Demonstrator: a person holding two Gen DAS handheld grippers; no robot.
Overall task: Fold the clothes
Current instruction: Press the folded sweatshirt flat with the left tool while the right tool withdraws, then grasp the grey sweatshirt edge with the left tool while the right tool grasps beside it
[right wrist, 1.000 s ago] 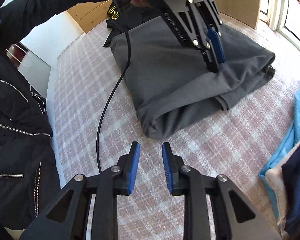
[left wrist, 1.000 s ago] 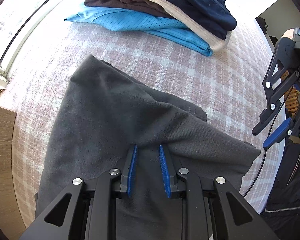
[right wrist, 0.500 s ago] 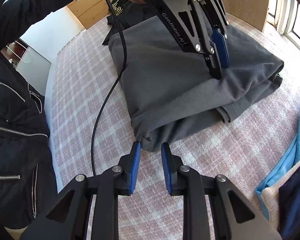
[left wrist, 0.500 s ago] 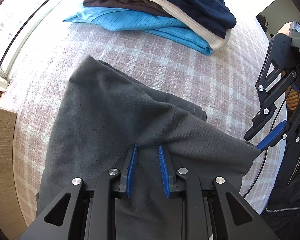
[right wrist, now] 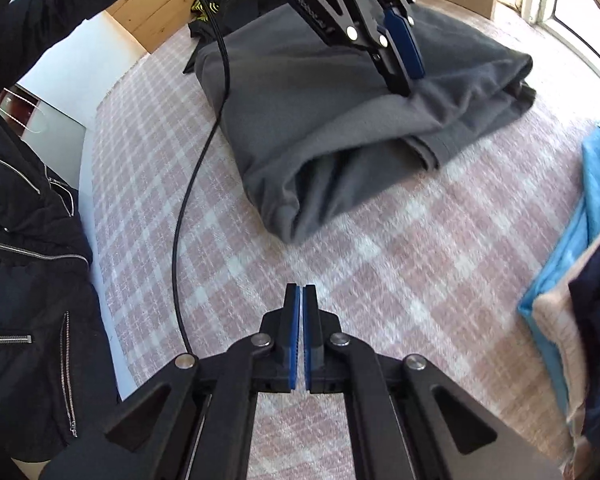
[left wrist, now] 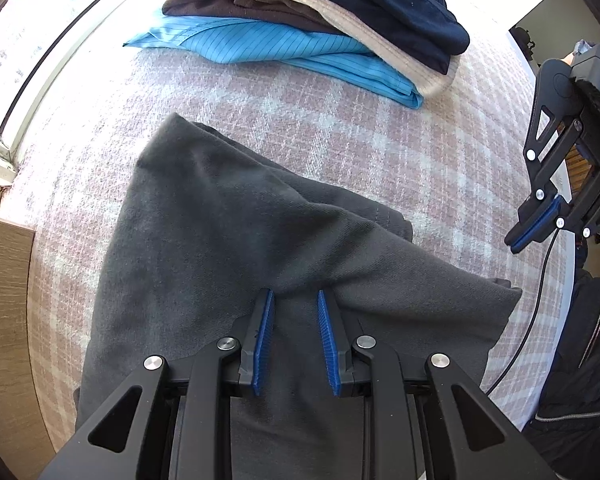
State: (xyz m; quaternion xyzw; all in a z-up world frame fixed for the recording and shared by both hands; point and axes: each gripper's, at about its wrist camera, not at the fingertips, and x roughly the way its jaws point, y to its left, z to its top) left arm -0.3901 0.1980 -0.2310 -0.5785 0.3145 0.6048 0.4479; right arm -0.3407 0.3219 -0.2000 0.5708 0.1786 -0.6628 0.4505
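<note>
**Grey garment pinned by the left gripper, right gripper closed and empty**

On the left, the grey garment (left wrist: 228, 240) lies part-folded on the checked bed cover (left wrist: 340, 132). The left gripper (left wrist: 294, 300) is pressed onto its upper layer with the fingers spread, so nothing is pinched; the cloth is only held down. For a clean fold, that pressure is best kept near the crease while the loose corner (right wrist: 284, 216) facing the right gripper is taken up and the layers squared.

Further right, the right gripper (right wrist: 301, 292) hovers over bare cover, near that corner but apart from it, its pads closed together on nothing.

A black cable (right wrist: 196, 184) trails across the garment's edge and could snag. A stack of folded clothes (left wrist: 320, 20) sits well apart, beyond the garment.
</note>
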